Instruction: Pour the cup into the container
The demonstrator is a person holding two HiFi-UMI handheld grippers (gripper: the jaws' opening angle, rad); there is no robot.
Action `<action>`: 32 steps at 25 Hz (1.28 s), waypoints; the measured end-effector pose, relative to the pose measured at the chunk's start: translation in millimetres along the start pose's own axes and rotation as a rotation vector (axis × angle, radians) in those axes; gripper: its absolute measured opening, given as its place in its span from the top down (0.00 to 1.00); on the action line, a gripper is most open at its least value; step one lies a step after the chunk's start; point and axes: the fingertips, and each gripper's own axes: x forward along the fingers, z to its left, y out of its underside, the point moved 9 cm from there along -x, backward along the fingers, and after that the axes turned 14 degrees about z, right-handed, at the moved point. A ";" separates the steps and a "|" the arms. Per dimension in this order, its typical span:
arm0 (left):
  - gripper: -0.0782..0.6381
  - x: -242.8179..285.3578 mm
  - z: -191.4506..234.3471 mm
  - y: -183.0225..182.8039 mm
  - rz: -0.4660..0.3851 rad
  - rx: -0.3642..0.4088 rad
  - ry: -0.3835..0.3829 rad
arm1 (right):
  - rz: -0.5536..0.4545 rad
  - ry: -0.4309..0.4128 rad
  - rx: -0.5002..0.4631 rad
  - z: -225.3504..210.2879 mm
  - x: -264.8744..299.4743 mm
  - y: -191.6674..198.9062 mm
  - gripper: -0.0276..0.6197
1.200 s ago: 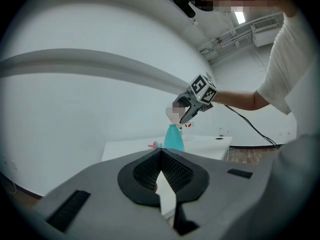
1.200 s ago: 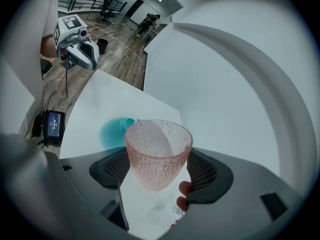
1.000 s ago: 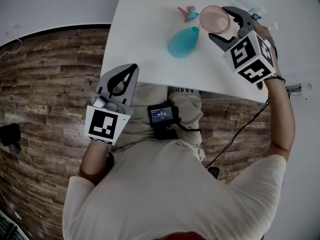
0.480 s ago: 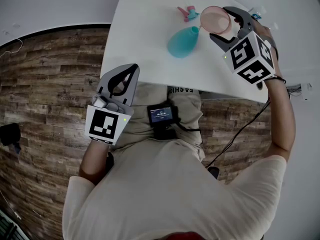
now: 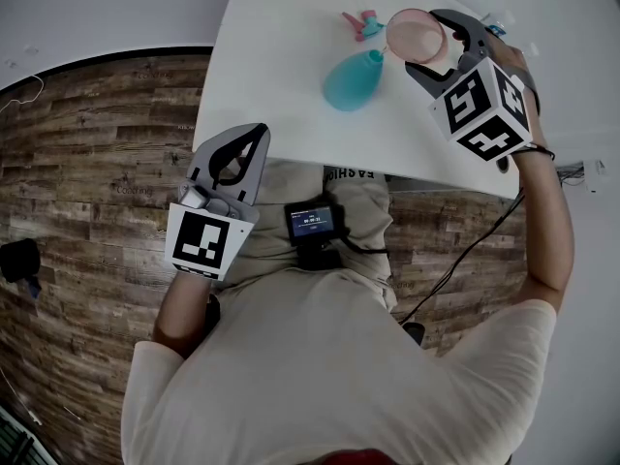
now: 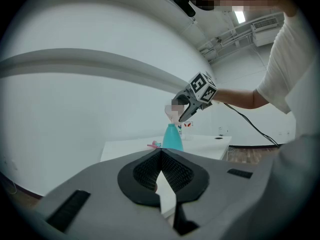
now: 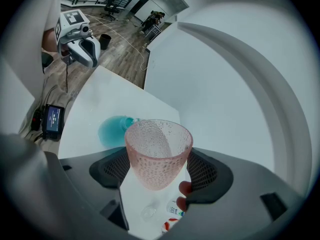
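One pink cup, clamped in the right tongs, tilts at the neck of the teal bottle, upper right of the frame. It looks empty, so pouring is probably finished. Left tongs, closed on nothing, hang lower left.

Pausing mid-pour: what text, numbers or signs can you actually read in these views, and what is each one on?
"EASHIO", roughly, cut off at both ends: on the shirt.
Digits on the small screen: too small to read.
Print on the bottle label: too blurred to read.
Left cube and right cube: black square markers only, no words.
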 end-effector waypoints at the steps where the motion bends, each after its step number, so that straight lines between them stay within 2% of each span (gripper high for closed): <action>1: 0.88 0.3 -0.3 0.1 0.000 0.001 0.000 | 0.001 0.001 -0.001 0.1 0.1 0.3 0.40; 12: 0.88 1.2 -0.2 0.7 -0.006 0.021 0.000 | 0.009 0.014 -0.019 0.1 -0.4 -1.6 0.40; 17: 0.88 0.7 -0.8 -0.5 0.002 0.007 0.001 | 0.015 0.016 -0.020 -0.4 -0.3 -1.5 0.40; 22: 0.88 1.4 0.1 -0.5 -0.010 0.034 0.002 | 0.022 0.023 -0.028 -1.3 -0.6 -1.5 0.40; 32: 0.88 1.1 -0.3 -2.0 0.004 0.010 0.003 | 0.028 0.035 -0.038 -4.0 -1.1 -1.8 0.40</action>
